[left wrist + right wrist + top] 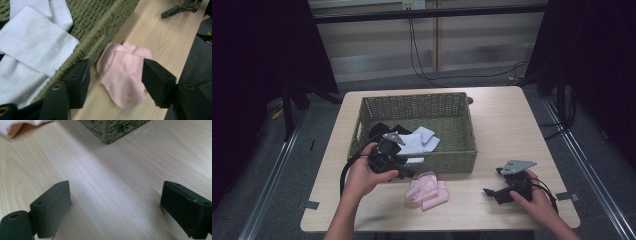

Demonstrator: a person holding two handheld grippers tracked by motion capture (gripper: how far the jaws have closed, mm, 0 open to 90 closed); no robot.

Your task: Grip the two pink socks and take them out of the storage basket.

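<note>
A pink sock [427, 192] [122, 75] lies crumpled on the wooden table just in front of the green woven basket [447, 160] [100, 37]. My left gripper [406, 171] [116, 67] hovers over the basket's front wall, open, its jaws on either side of the sock without touching it. White socks [419, 140] [32, 42] and a black cloth item [379, 129] lie inside the basket. My right gripper [491, 192] [115, 200] is low over the table at the front right, open, with bare wood between its jaws.
The table [507, 125] has free wood to the right of the basket and along its front edge. A basket corner [115, 130] and the pink sock's edge [15, 126] lie ahead of the right gripper. Black curtains and stands flank the table.
</note>
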